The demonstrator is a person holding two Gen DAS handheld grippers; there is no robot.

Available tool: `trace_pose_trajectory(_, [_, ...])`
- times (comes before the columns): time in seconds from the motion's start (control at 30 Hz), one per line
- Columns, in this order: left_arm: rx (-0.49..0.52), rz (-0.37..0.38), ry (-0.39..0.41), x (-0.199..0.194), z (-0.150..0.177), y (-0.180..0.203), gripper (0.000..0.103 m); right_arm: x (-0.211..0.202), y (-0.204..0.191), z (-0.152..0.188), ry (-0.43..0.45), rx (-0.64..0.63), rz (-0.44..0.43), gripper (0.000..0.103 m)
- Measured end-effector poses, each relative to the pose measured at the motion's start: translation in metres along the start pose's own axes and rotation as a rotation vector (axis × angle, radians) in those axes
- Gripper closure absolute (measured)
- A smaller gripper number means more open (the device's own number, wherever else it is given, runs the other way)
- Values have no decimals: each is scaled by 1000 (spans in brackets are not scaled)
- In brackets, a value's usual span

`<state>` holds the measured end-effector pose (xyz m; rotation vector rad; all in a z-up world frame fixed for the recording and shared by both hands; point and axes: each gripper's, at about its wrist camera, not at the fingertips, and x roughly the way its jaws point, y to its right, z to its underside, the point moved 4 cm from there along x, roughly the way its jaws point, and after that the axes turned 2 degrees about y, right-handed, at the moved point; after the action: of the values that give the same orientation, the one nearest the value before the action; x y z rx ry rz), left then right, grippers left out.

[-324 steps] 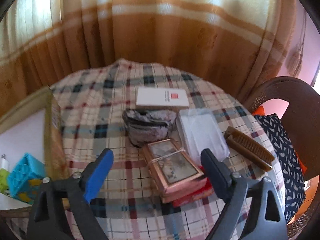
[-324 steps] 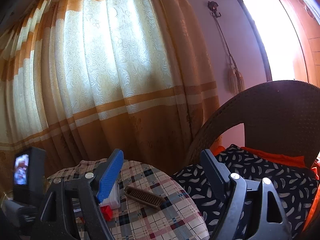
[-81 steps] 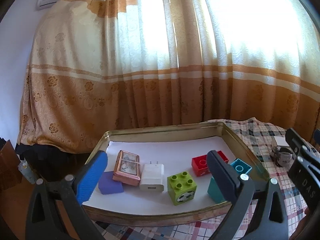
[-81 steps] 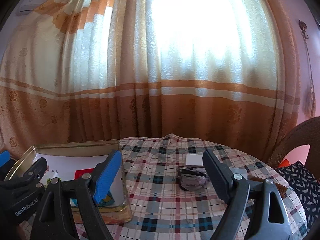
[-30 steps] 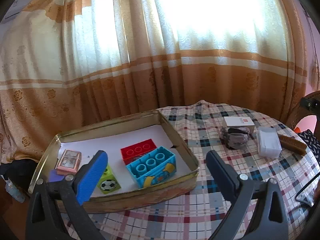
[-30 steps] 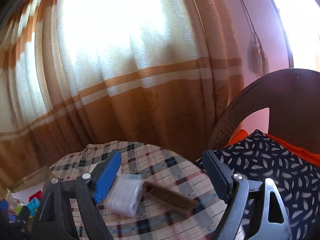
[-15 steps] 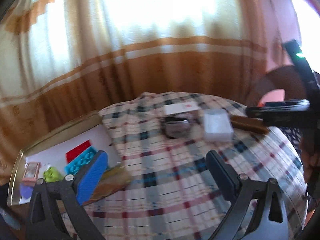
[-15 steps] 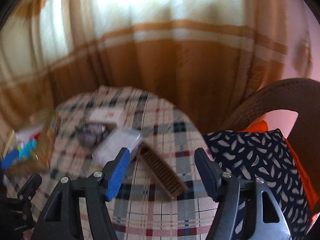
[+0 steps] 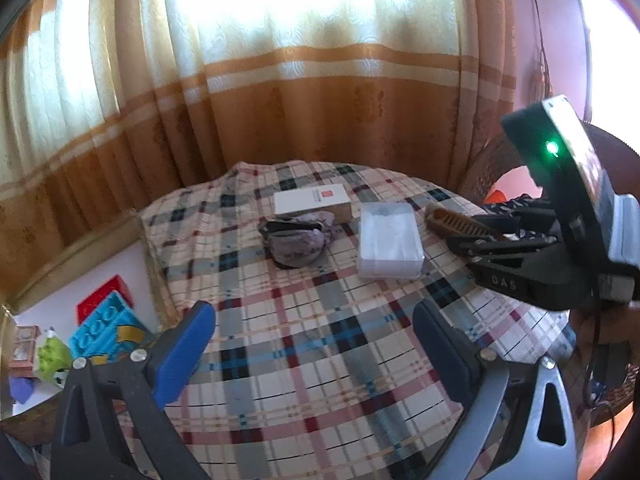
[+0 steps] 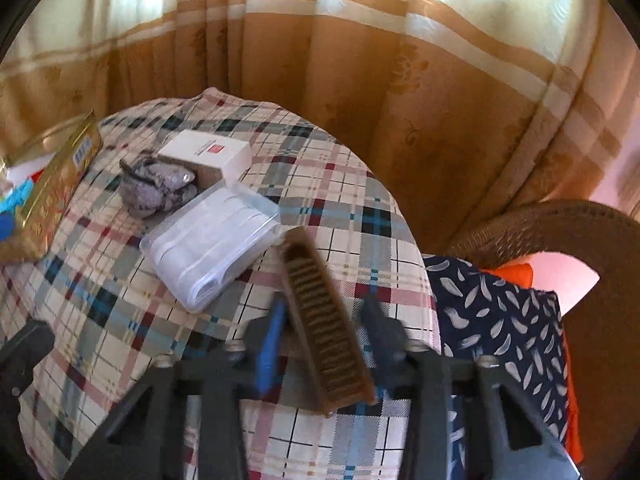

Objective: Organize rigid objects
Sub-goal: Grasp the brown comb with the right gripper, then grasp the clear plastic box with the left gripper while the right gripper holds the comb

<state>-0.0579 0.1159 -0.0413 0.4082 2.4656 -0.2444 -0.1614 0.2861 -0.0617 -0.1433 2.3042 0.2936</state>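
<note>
Two grippers work over a round table under a plaid tablecloth (image 9: 320, 344). Nearest in the right wrist view, the right gripper (image 10: 322, 344) has its jaws apart on either side of a brown comb (image 10: 324, 320) lying flat near the table's right edge, with gaps showing between pads and comb. The left gripper (image 9: 314, 344) hovers over bare cloth, jaws wide apart and holding nothing. Just left of the comb's far end lies a clear plastic box (image 10: 212, 236); beyond it sit a crumpled grey pouch (image 10: 158, 188) and a white carton (image 10: 206, 152). At the far left, a gold tin tray (image 9: 154, 280) holds a blue brick (image 9: 106, 334), a red brick (image 9: 105, 296) and a green brick (image 9: 54, 356)
</note>
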Motion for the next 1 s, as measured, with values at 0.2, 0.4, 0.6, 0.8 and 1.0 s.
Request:
trace_pose_trajectory(0.2, [25,86,-15,10,-11,20,3,-13,21,8,31,150,-105,76])
trace_pose_trajectory(0.4, [-22,167,-62,33,-24,39,3,-42,41,11,126,300,-139,76])
trace_pose_trajectory(0.6, [0,164,-145,71,-32,62,6,-61,50,15,185,326,-96,76])
trace_pose_trajectory(0.8, [-16,135,-232,100,-29,67,21,-68,58,18,202,364,-116,75])
trace_pose_trajectory(1.0, [3,144,-217,104,-32,71,24,-69,57,21,205,390,-126,75])
